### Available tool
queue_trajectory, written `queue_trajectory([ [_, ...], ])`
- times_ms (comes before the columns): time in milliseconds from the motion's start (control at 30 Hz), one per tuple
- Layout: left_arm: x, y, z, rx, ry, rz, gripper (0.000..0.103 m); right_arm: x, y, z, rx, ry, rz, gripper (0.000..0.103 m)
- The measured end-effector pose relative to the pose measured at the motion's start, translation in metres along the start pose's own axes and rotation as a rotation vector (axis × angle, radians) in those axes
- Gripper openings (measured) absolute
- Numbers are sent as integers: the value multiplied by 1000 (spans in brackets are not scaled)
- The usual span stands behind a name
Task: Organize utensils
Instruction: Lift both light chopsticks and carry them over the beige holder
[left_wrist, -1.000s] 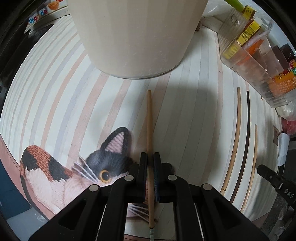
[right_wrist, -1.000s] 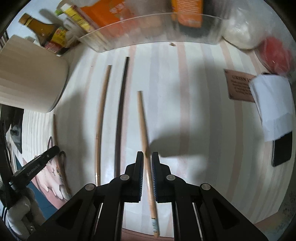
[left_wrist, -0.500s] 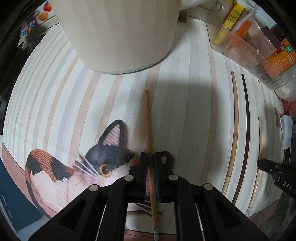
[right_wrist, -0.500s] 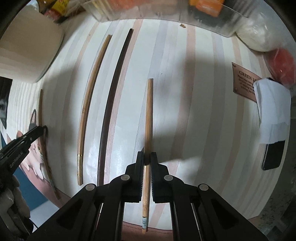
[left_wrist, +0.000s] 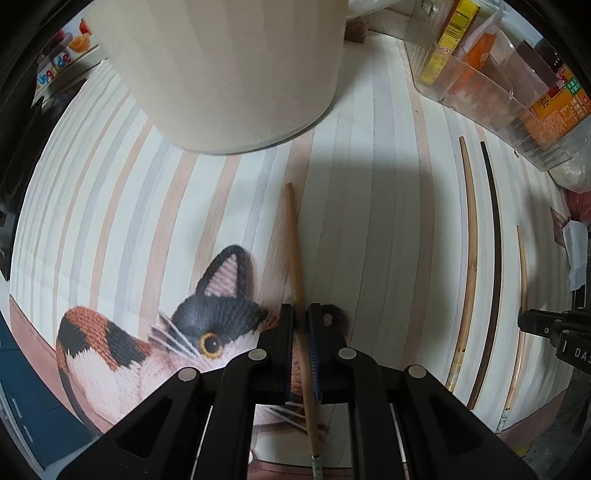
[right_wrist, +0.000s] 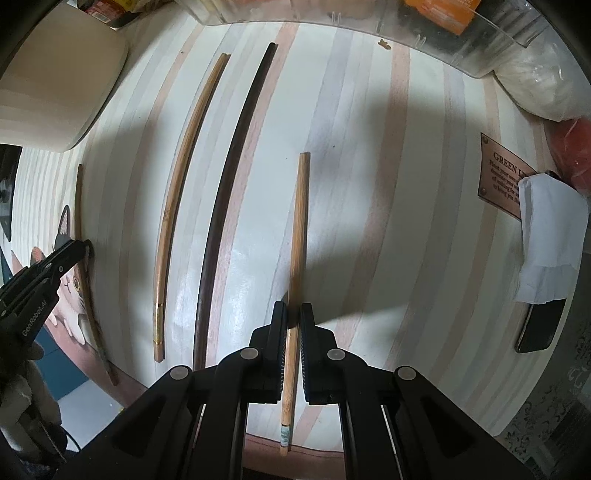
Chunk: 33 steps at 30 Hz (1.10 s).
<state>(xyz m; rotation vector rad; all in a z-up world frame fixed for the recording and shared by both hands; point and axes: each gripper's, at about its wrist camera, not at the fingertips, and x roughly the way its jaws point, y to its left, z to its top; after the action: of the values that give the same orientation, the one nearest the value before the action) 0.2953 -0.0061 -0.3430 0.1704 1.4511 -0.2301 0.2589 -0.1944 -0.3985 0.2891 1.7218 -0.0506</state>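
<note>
Chopsticks number four on the striped placemat (right_wrist: 369, 184). Nearest, the left gripper (left_wrist: 301, 314) is clenched on a light wooden chopstick (left_wrist: 293, 240) lying across the cat picture (left_wrist: 207, 325), and the right gripper (right_wrist: 293, 314) clamps another light wooden stick (right_wrist: 300, 221) (both butts have a pale band). Between them lie a tan bamboo chopstick (right_wrist: 184, 177) and a dark brown chopstick (right_wrist: 236, 155), free. Farther off, a cream cylindrical holder (left_wrist: 229, 74) is cut off at the top; a clear plastic bin (left_wrist: 491, 88) blurs its packets.
</note>
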Motion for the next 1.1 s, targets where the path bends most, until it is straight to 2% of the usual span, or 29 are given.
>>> queue_trajectory([
  [200, -5, -4, 7, 7, -19, -2, 5, -1, 2, -8, 24, -72, -8, 6],
  [333, -31, -7, 7, 12, -78, -36, 4, -14, -1, -20, 64, -161, 43, 6],
  [567, -98, -8, 8, 25, -236, -94, 4, -63, 13, -38, 42, -358, 94, 6],
  [633, -120, -5, 9, 24, -289, -104, 4, -84, 19, -42, 34, -433, 103, 6],
  [700, -147, -2, 12, 20, -362, -117, 4, -108, 22, -44, 24, -509, 121, 0],
  [867, -214, -4, 31, 30, -519, -141, 4, -175, 40, -40, -26, -687, 158, 0],
  [967, -236, -2, 42, 33, -579, -129, 4, -200, 44, -25, -32, -712, 210, 0],
  [1033, -236, 1, 46, 23, -586, -127, 4, -205, 35, -14, -5, -685, 231, 0],
  [1100, -230, 2, 47, 10, -575, -121, 4, -194, 28, -3, 28, -641, 260, 0],
])
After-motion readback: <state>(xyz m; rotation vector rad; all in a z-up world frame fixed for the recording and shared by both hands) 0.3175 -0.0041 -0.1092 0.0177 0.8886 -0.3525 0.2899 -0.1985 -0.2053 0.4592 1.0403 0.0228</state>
